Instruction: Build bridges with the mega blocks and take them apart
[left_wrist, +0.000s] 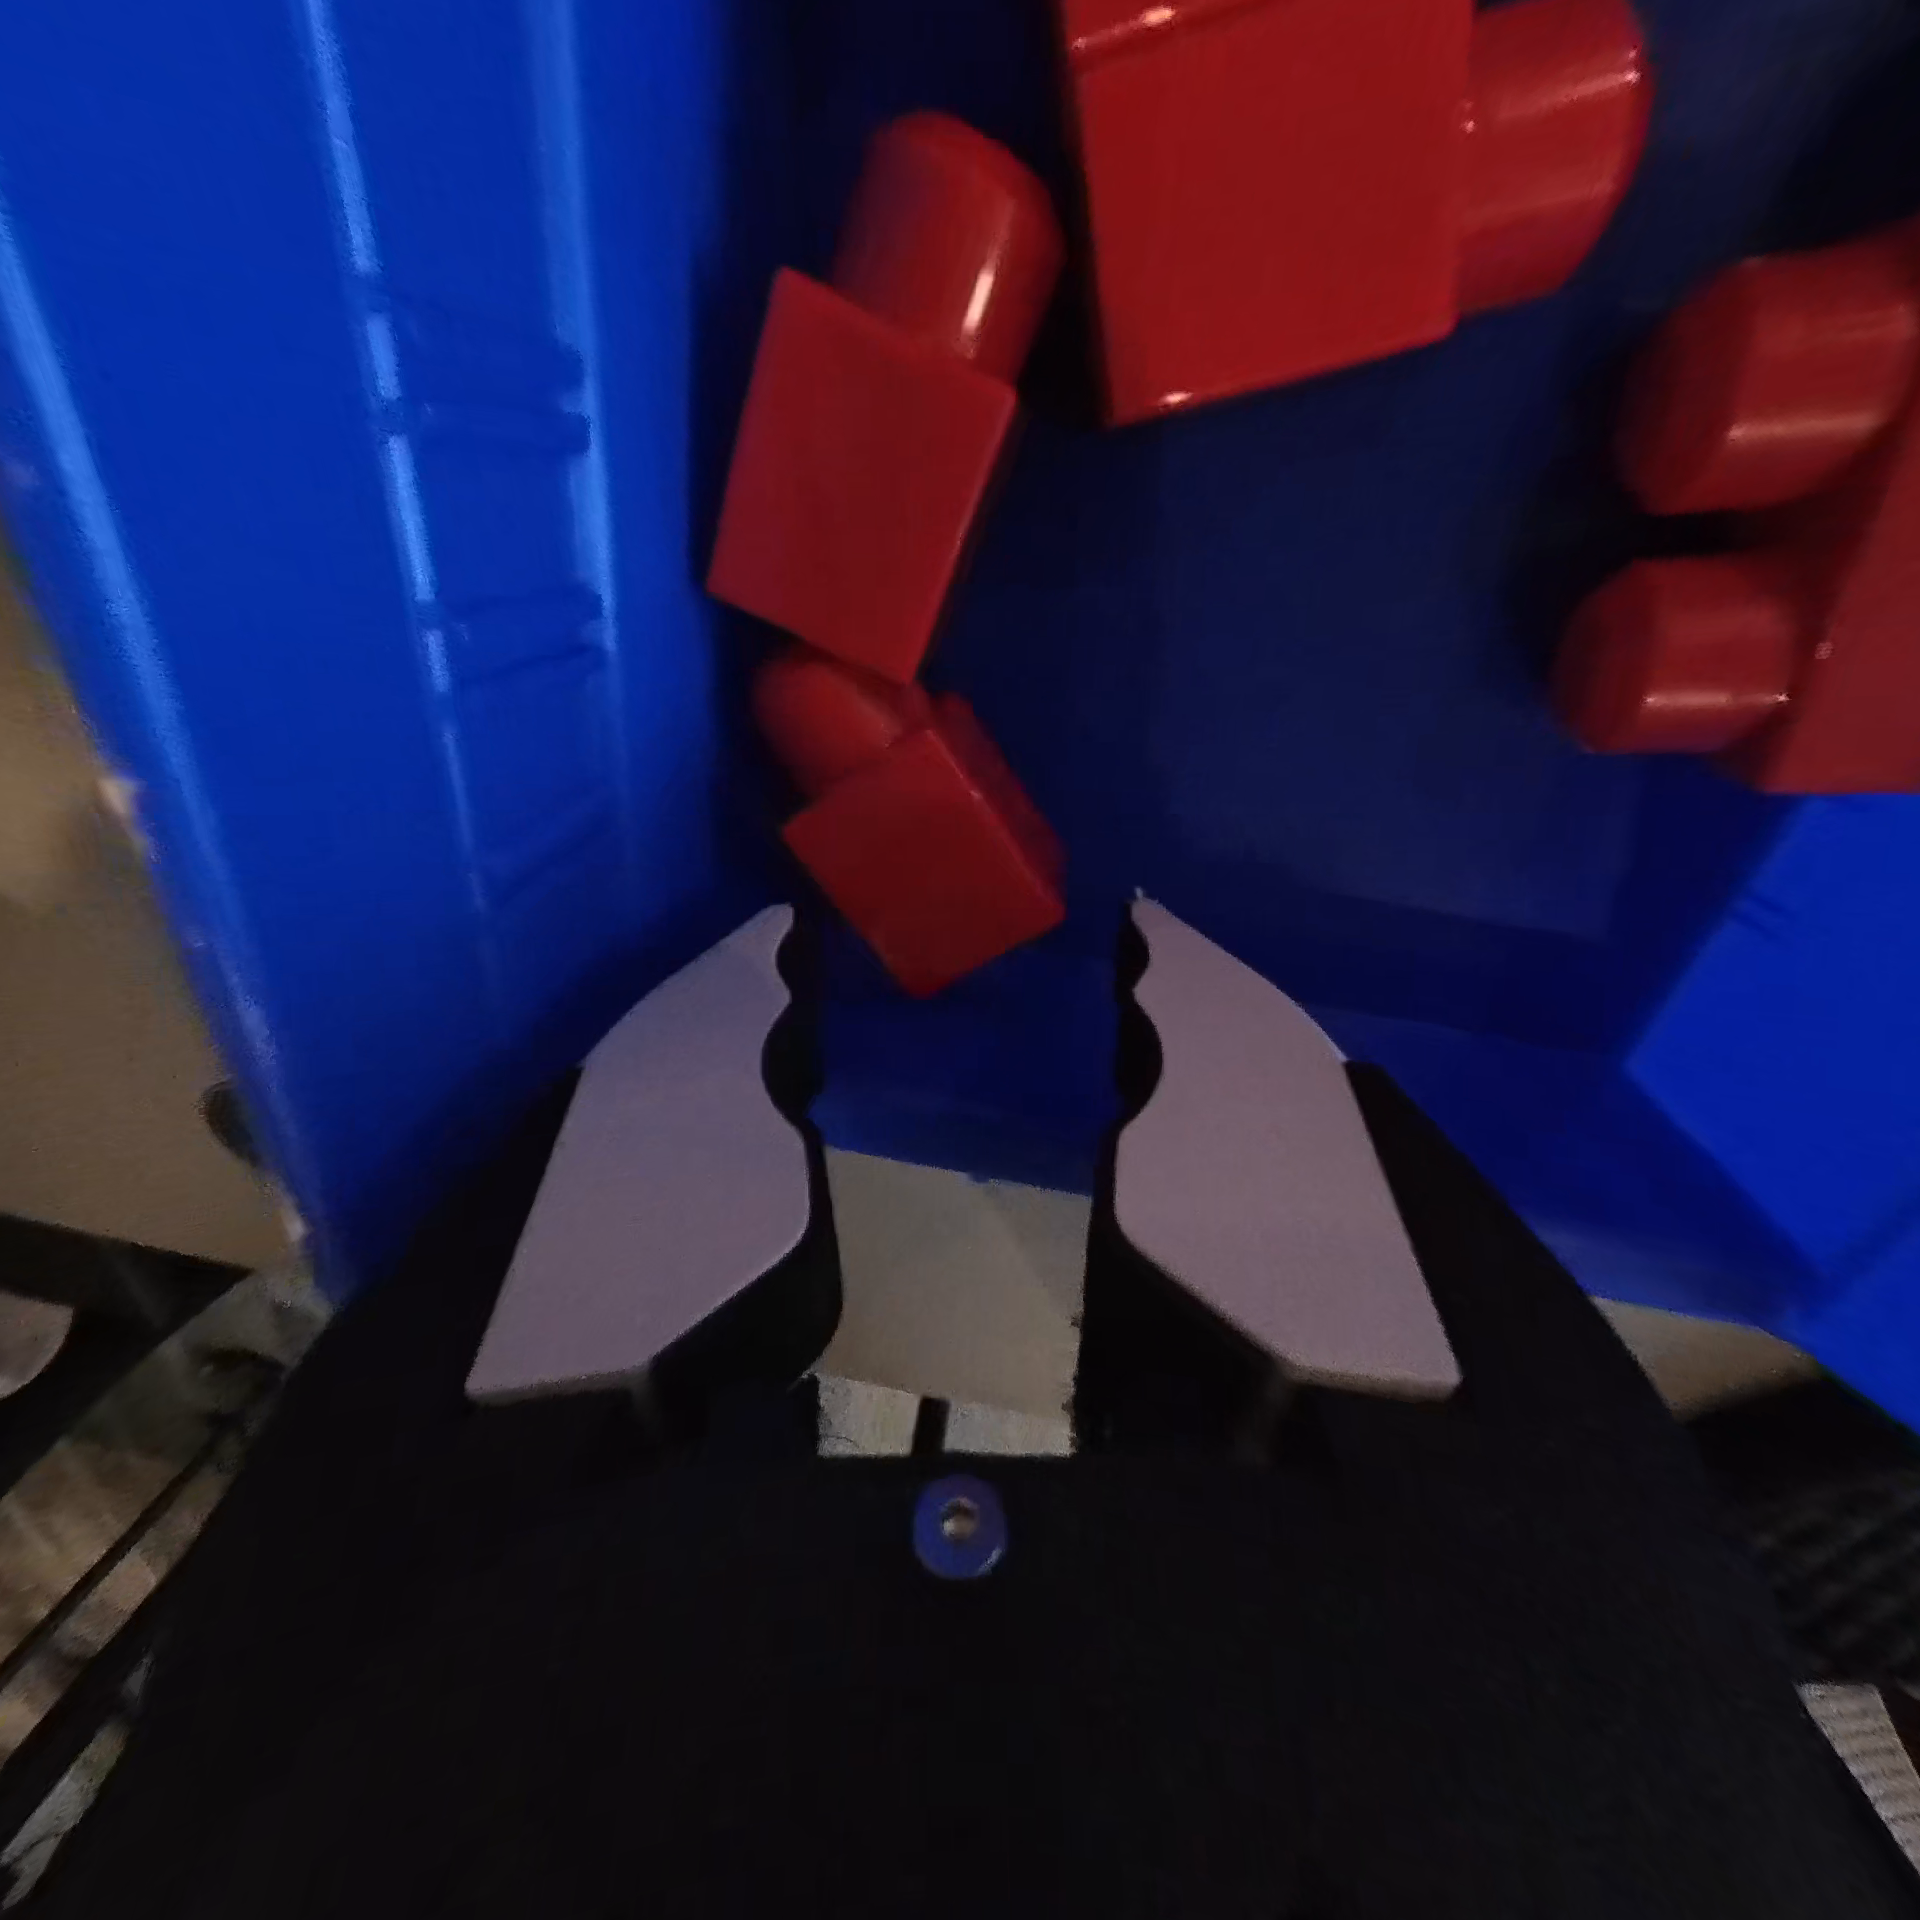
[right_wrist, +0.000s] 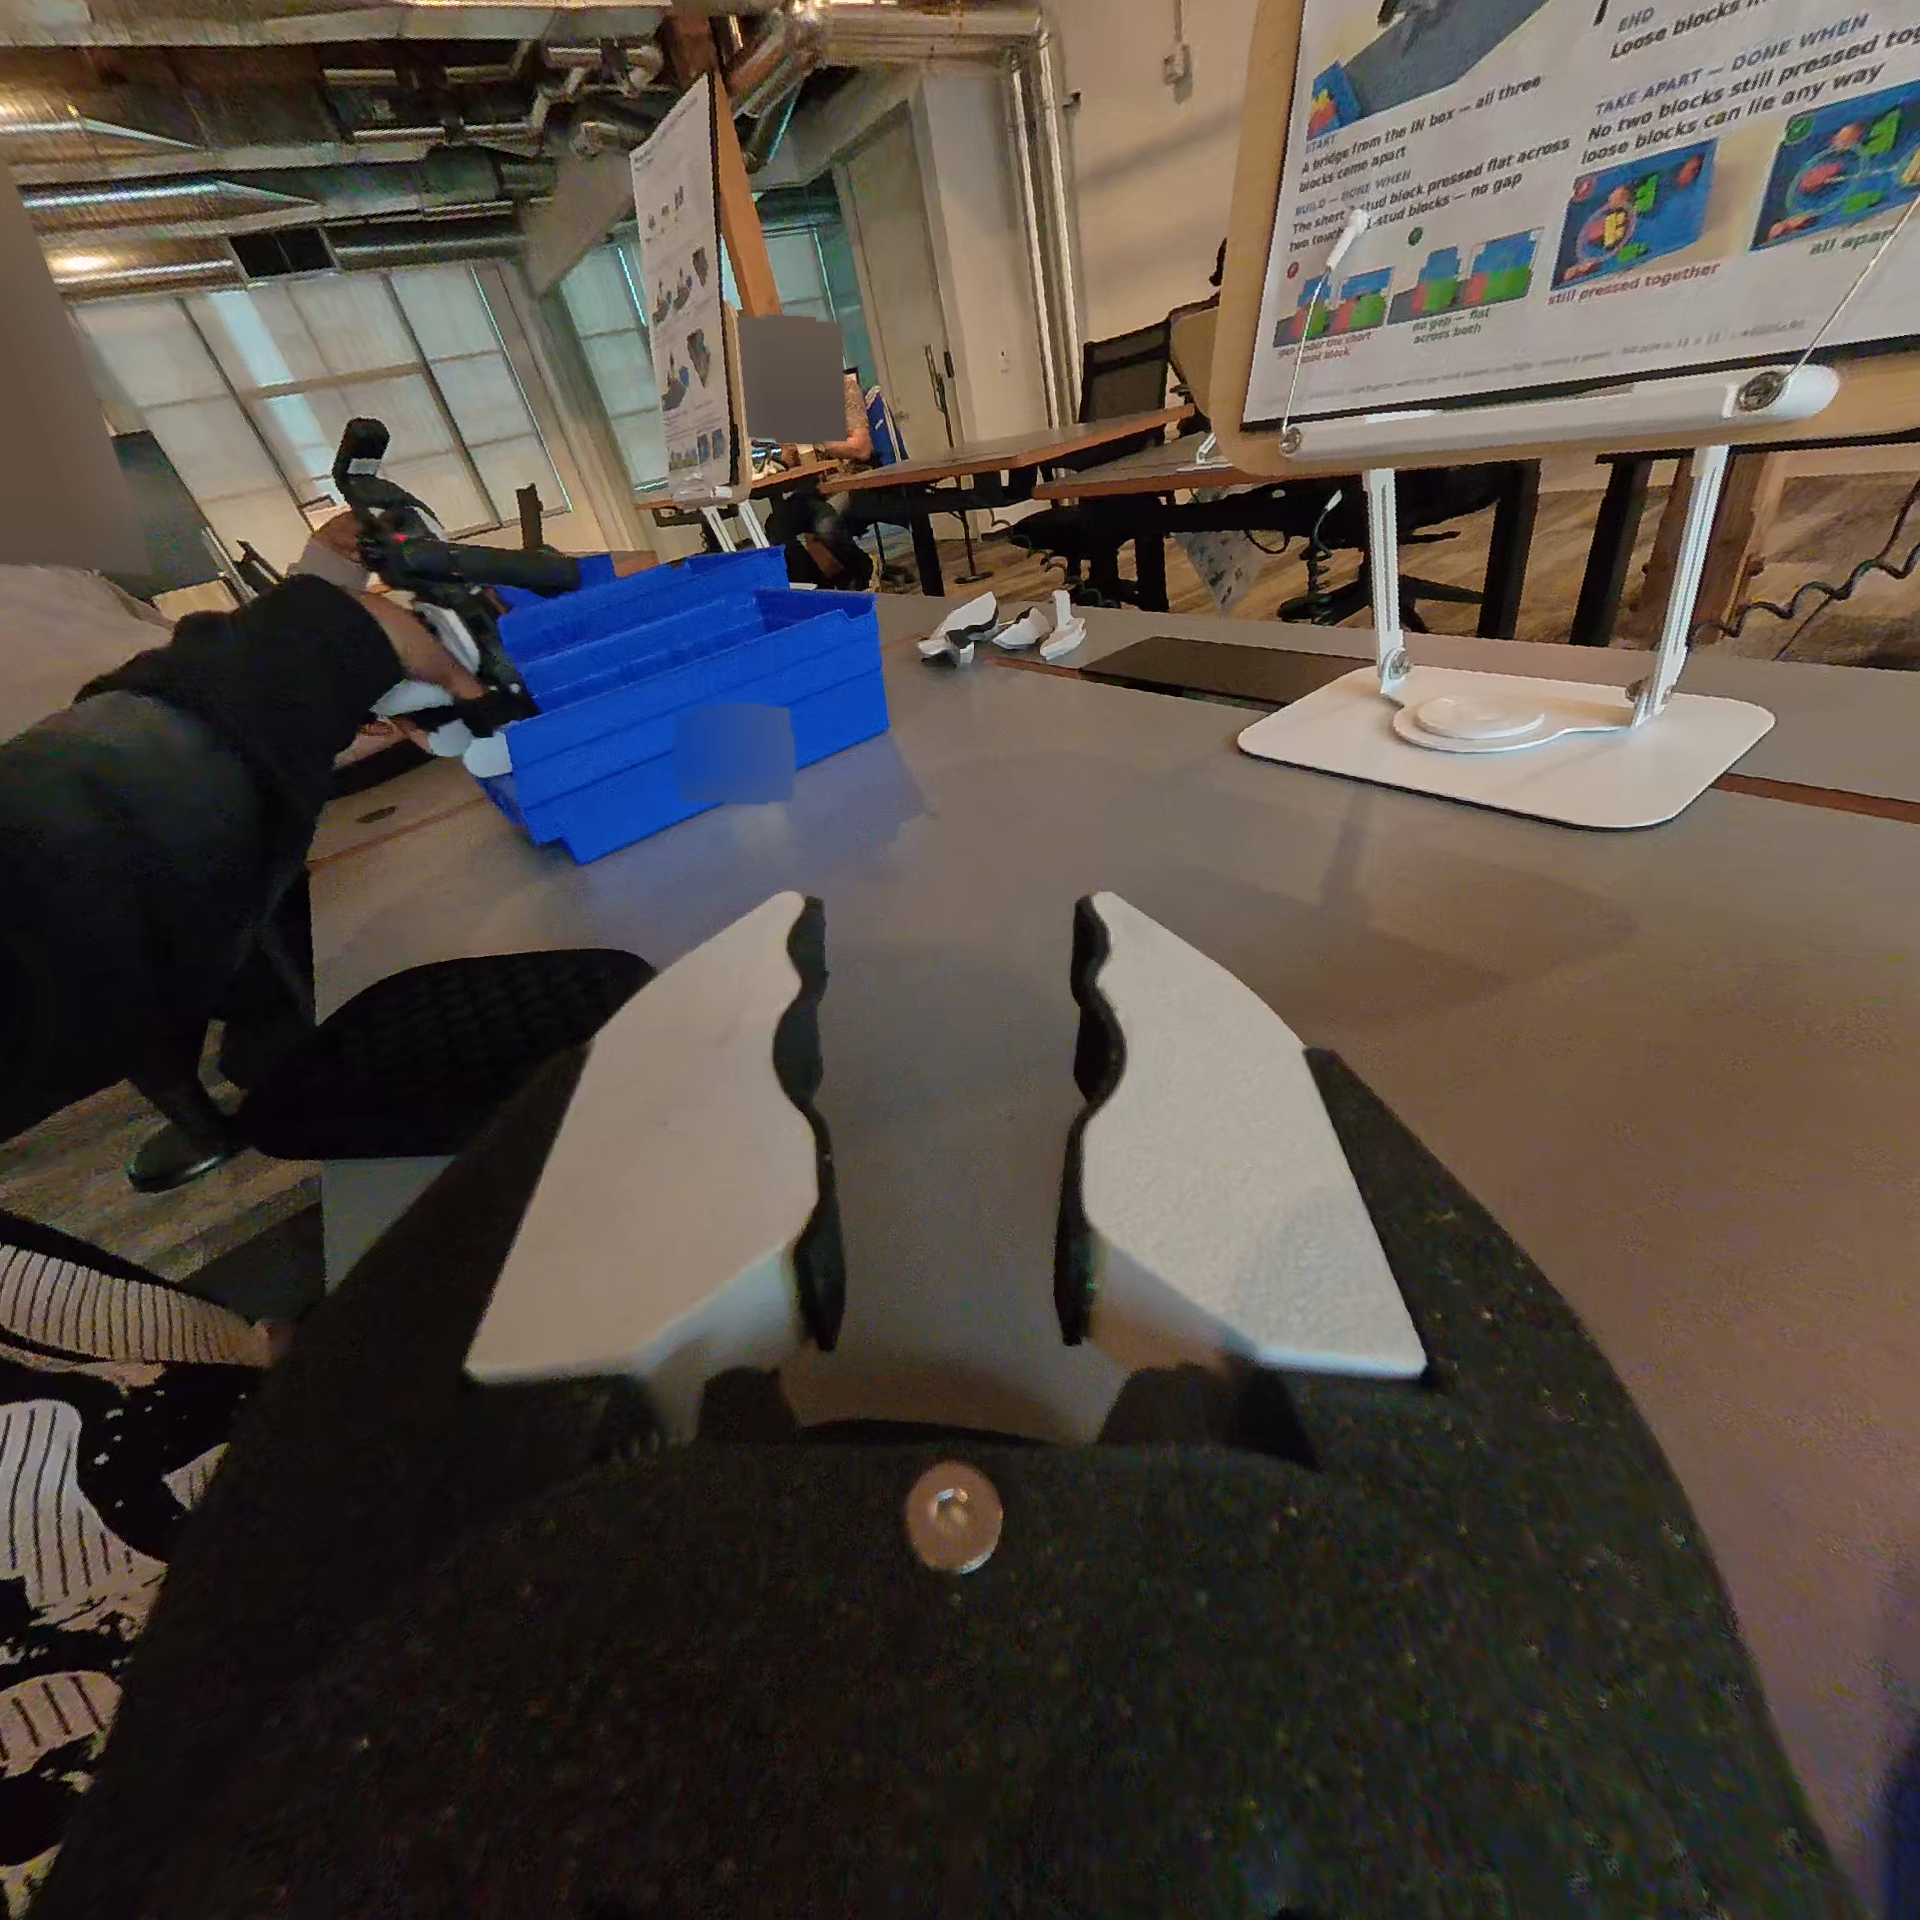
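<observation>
Our left gripper (left_wrist: 961, 925) reaches into a blue bin (left_wrist: 436, 540), its pale fingers spread apart with nothing between them. Just above the fingertips, at the centre of the left wrist view, a small red block (left_wrist: 925, 862) lies tilted on the bin floor, its lower corner dipping toward the gap between the fingers; we cannot tell whether it touches either one. A second red block (left_wrist: 883, 416) lies just above it along the bin's left wall, a larger red block (left_wrist: 1278, 208) fills the top centre of the frame, and another red block (left_wrist: 1787, 520), studs pointing left, sits at the right edge.

In the right wrist view, our right gripper (right_wrist: 945, 914) hovers over a grey table (right_wrist: 1351, 987), fingers likewise apart and empty. At the left of that frame, a black-sleeved arm (right_wrist: 208, 779) holds the left gripper (right_wrist: 468, 717) at the near end of a row of blue bins (right_wrist: 707, 686). A white stand (right_wrist: 1507, 748) at the right carries an instruction sheet (right_wrist: 1621, 177) in the upper right corner. Some white gripper parts (right_wrist: 1003, 629) lie on the table beyond the bins.
</observation>
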